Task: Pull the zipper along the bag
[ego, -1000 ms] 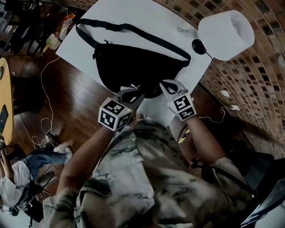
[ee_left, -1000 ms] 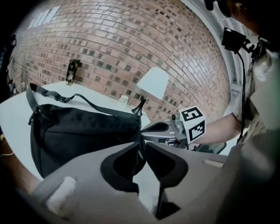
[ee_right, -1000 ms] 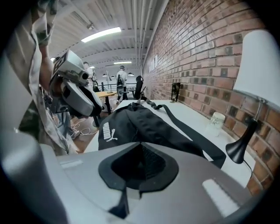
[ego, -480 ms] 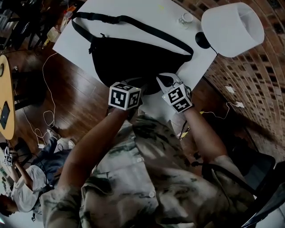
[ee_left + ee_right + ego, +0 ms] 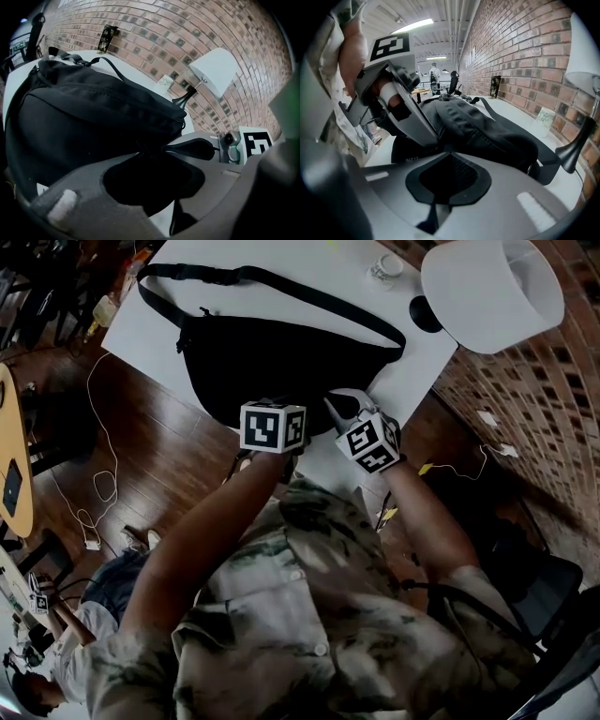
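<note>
Black bag (image 5: 272,362) lies flat on the white surface (image 5: 281,259), its long axis pointing toward the lamp (image 5: 487,292). The left hand-held gripper (image 5: 157,157) is opening its jaws over the bag's near edge. The right hand-held gripper (image 5: 339,409), nearer the lamp, seems clenched on that edge.

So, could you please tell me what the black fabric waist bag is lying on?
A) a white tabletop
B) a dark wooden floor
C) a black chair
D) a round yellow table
A: in the head view the black fabric waist bag lies flat on the white tabletop, with its strap on the same surface.
</note>
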Motion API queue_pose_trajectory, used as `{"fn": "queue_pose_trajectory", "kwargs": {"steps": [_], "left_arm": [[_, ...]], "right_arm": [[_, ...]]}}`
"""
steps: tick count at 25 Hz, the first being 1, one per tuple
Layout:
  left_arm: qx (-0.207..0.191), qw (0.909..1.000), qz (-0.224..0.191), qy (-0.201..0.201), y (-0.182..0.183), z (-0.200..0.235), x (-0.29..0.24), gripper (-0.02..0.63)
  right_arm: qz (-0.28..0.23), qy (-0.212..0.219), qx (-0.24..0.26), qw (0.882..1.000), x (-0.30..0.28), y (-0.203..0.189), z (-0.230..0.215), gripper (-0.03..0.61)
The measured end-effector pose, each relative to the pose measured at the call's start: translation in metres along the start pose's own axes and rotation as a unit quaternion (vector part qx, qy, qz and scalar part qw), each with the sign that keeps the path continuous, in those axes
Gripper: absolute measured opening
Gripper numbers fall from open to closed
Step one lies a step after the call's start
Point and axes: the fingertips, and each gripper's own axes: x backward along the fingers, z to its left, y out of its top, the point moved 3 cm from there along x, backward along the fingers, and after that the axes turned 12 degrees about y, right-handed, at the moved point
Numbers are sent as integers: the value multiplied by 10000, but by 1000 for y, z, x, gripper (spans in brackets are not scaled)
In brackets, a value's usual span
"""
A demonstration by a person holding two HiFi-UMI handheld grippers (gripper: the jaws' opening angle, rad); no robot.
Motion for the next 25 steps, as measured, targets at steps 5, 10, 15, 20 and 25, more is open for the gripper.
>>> {"fn": "queue_pose_trajectory", "kwargs": {"steps": [5,10,15,20,25], "left_arm": [[24,9984,106,561,1,0,-5,120],[-401,9934,76,1070,1,3,-5,57],[-907,9900,-101,1072,2,4,-2,44],[-1087,9901,-92,883,2,4,0,32],[-1390,9880,-44,677,-2,8,9,28]], "right_arm": [[-111,-11,-79,9999,-2,-1,0,6],[-203,-33,-163,9997,0,-2,0,6],[-249,-52,-185,9995,-2,-2,0,6],[-243,-71,-196,9995,-1,-3,0,6],[-204,-60,-188,9996,-2,-3,0,6]]}}
